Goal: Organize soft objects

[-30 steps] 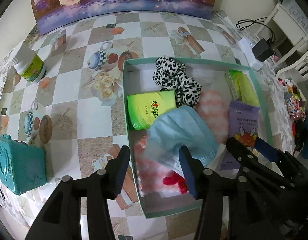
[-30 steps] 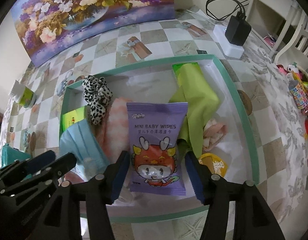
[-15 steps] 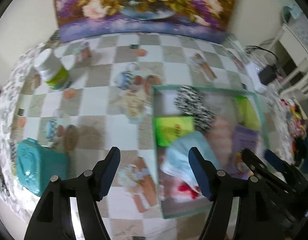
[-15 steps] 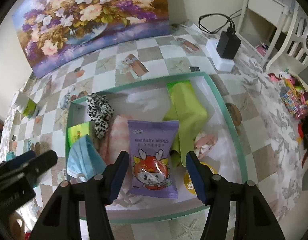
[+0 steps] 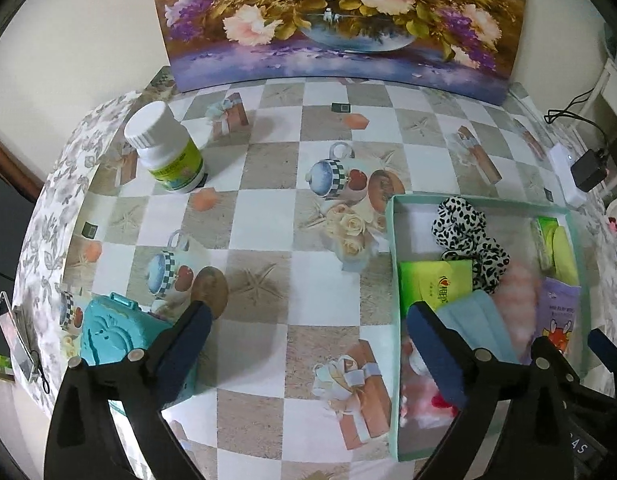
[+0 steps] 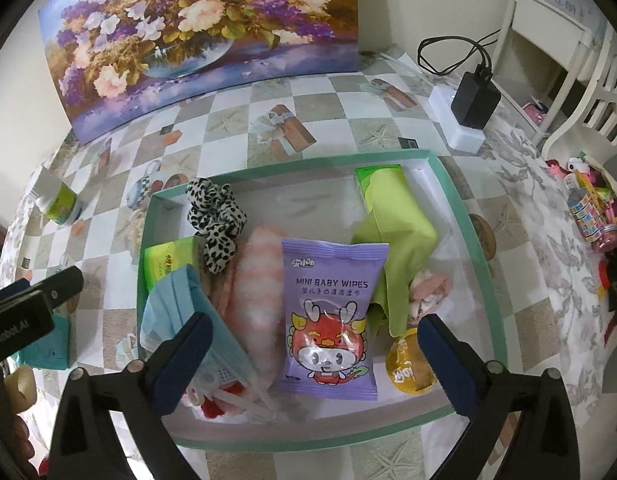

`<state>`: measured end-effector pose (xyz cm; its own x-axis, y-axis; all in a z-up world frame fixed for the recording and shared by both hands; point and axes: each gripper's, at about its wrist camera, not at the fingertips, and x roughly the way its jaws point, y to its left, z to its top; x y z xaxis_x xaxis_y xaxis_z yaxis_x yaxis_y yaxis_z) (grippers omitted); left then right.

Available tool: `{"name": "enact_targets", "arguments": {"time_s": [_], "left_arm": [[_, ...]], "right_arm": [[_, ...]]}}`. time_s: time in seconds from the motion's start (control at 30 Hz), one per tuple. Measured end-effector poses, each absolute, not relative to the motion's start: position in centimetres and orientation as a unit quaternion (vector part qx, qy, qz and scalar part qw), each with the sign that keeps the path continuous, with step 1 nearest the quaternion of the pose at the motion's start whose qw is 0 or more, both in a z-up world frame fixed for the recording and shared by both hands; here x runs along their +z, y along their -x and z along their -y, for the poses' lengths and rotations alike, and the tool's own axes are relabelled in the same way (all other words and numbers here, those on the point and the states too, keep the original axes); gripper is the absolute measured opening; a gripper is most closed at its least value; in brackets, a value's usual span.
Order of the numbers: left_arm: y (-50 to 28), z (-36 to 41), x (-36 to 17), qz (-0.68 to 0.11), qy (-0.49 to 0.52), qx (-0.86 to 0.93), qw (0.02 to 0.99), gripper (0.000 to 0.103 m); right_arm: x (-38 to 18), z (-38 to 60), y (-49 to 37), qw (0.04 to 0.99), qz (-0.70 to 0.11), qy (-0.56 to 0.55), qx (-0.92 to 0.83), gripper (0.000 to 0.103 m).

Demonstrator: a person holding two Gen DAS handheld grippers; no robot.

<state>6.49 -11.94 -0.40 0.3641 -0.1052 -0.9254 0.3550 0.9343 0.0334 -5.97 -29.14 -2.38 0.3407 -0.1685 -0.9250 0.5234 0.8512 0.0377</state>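
Note:
A shallow mint-green box (image 6: 460,204) (image 5: 392,320) holds the soft things: a leopard-print scrunchie (image 6: 214,220) (image 5: 468,232), a blue face mask (image 6: 180,312) (image 5: 476,320), a pink fluffy cloth (image 6: 256,280), a purple baby-wipes pack (image 6: 332,312), a green cloth (image 6: 396,240) and a green tissue pack (image 5: 432,284). My right gripper (image 6: 312,342) hovers above the box's near side, its jaws opening wide with nothing pinched; the wipes pack lies below them. My left gripper (image 5: 308,326) hangs over the tablecloth left of the box, jaws opening, nothing between them.
A teal plastic case (image 5: 112,336) lies by the table's left edge. Further back on the left stands a white-capped bottle (image 5: 164,148). A flower painting (image 5: 340,20) leans on the wall. A white power strip with a black adapter (image 6: 468,108) sits right of the box. Small toys (image 6: 592,208) crowd the far right.
Both grippers' jaws have spread wider. The left gripper has moved left off the box to above the tablecloth, leaving the blue mask in the box. The right gripper has stayed over the wipes pack.

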Motion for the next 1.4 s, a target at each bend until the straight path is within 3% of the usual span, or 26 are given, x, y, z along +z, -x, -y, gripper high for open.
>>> {"name": "enact_targets", "arguments": {"time_s": [1.07, 1.4], "left_arm": [[-0.9, 5.3, 1.7, -0.535, -0.068, -0.109, 0.835, 0.100], [1.0, 3.6, 1.6, -0.529, -0.099, -0.091, 0.838, 0.100]], "right_arm": [[-1.2, 24.6, 9.7, 0.811, -0.531, -0.151, -0.195, 0.103], [-0.5, 23.4, 10.7, 0.817, -0.524, -0.141, -0.194, 0.103]]}}
